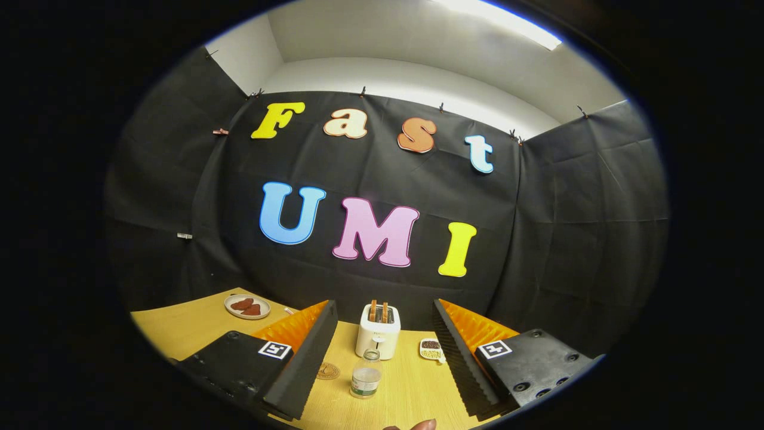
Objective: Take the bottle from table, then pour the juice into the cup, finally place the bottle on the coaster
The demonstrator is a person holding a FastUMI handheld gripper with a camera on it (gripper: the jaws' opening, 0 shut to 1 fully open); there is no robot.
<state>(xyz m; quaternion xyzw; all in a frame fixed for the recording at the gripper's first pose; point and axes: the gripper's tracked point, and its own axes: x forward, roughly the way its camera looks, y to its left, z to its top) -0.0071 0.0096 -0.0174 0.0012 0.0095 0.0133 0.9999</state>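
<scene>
A small clear plastic bottle (366, 374) with a pale label stands upright on the wooden table (412, 388), ahead of my fingers and roughly midway between them. A round brownish coaster (327, 371) lies flat just left of the bottle, close to the left finger (304, 364). My gripper (382, 358) is open wide, held above the table, with nothing between its fingers. The right finger (459, 358) stands well to the right of the bottle.
A white toaster (378, 331) with two slices in it stands just behind the bottle. A small dish (431, 350) sits right of the toaster. A plate with brown pieces (247, 306) lies far left. A fingertip (418, 425) shows nearest to me.
</scene>
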